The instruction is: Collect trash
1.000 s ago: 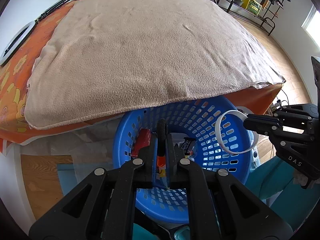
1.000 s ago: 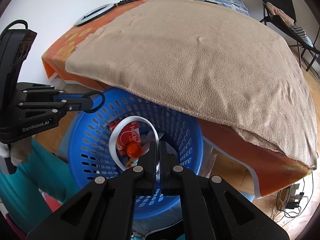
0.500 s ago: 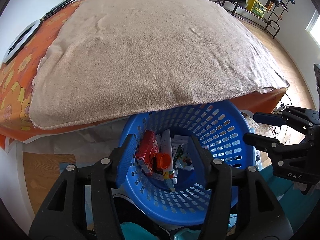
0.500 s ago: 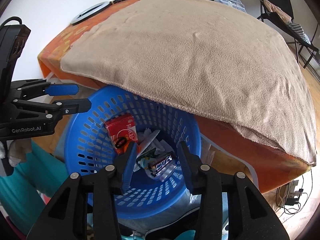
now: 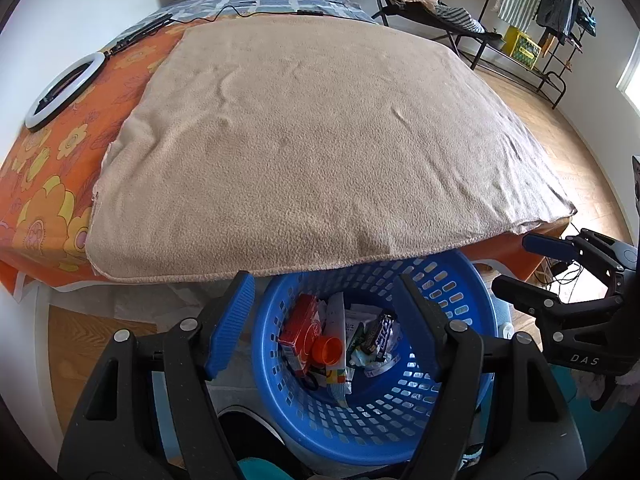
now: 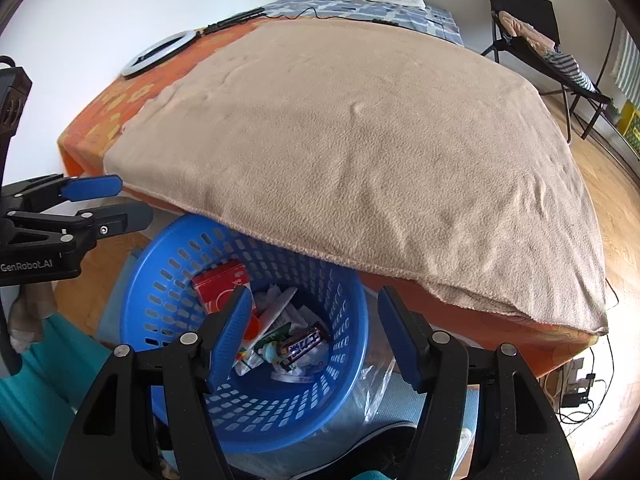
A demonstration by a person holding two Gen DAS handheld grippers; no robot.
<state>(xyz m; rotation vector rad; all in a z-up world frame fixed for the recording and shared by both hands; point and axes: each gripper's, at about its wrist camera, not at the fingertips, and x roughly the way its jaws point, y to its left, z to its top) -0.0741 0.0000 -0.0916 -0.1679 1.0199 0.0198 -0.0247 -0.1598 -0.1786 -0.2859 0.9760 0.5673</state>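
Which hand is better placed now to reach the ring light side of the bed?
Left, probably. The left gripper hangs open at the basket's left edge, nearer the ring light; the right gripper is open on the opposite side.

We've got two wrist fisheyes, both looking forward and down past their own fingers, close above the blue basket (image 5: 460,280) at the bed's edge. The left cam faces the beige blanket (image 5: 320,140) from the left, the right one from the right. They share the basket, the blanket, and each catches the other gripper sideways.
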